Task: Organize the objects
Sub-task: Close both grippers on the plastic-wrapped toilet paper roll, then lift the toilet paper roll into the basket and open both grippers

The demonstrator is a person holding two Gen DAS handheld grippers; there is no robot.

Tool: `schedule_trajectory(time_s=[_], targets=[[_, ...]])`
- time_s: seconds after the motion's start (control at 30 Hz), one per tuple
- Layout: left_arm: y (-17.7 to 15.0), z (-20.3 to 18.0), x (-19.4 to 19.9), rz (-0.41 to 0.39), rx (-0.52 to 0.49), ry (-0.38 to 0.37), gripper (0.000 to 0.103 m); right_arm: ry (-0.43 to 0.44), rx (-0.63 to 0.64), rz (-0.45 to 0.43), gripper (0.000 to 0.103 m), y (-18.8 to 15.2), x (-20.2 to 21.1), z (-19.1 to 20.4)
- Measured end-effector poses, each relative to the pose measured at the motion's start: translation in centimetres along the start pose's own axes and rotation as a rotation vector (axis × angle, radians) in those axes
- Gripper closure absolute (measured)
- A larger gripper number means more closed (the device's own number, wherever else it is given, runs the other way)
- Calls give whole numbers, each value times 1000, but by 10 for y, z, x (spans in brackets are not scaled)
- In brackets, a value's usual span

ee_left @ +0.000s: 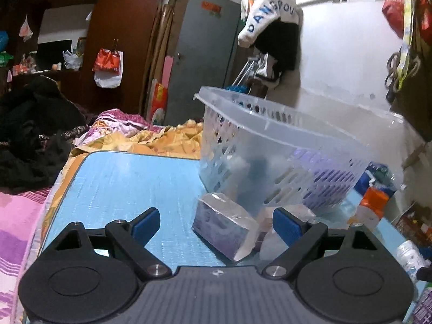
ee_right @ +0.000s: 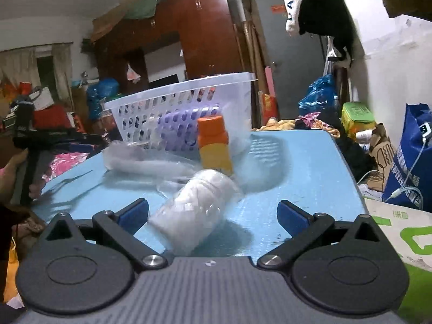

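- Left wrist view: our left claw [ee_left: 216, 222] stands with its blue pads wide apart and nothing clamped.
- A purple packet in clear wrap [ee_left: 225, 225] lies on the blue desk [ee_left: 121, 183] between those pads, nearer the right one, touching neither that we can see.
- Just behind the packet stands the clear slotted basket [ee_left: 283, 145], something purple and something dark showing through its wall.
- Right wrist view: our right claw [ee_right: 213, 214] is also spread wide, gripping nothing.
- A white bottle in clear film [ee_right: 194, 210] lies on its side between the pads, close to the left one.
- An orange-capped bottle [ee_right: 214, 143] stands upright beyond it, in front of the basket.
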State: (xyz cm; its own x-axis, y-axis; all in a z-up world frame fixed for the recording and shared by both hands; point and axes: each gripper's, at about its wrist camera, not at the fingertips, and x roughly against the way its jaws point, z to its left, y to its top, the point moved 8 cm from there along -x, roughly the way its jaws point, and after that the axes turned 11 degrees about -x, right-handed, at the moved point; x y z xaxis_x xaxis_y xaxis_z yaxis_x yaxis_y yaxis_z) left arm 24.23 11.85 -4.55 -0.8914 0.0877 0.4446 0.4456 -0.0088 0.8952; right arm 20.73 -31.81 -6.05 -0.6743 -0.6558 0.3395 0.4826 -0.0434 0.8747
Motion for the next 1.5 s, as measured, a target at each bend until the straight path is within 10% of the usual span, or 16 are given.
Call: schedule_trajectory(time_s=[0.23,0.8,0.97,1.5], targets=[[-6,-1,-18,58,1,16,11,53,24,44,41,-17,-7,13],[-12,4,-24,93,58,117,14,41,120,31,43,-25,-5,31],[-12,-7,-30,134,14,112,57,43,121,27,44,-26,-4,31],[-5,-27,45,-104,-12,62,66,34,113,-71,44,-4,15,31]])
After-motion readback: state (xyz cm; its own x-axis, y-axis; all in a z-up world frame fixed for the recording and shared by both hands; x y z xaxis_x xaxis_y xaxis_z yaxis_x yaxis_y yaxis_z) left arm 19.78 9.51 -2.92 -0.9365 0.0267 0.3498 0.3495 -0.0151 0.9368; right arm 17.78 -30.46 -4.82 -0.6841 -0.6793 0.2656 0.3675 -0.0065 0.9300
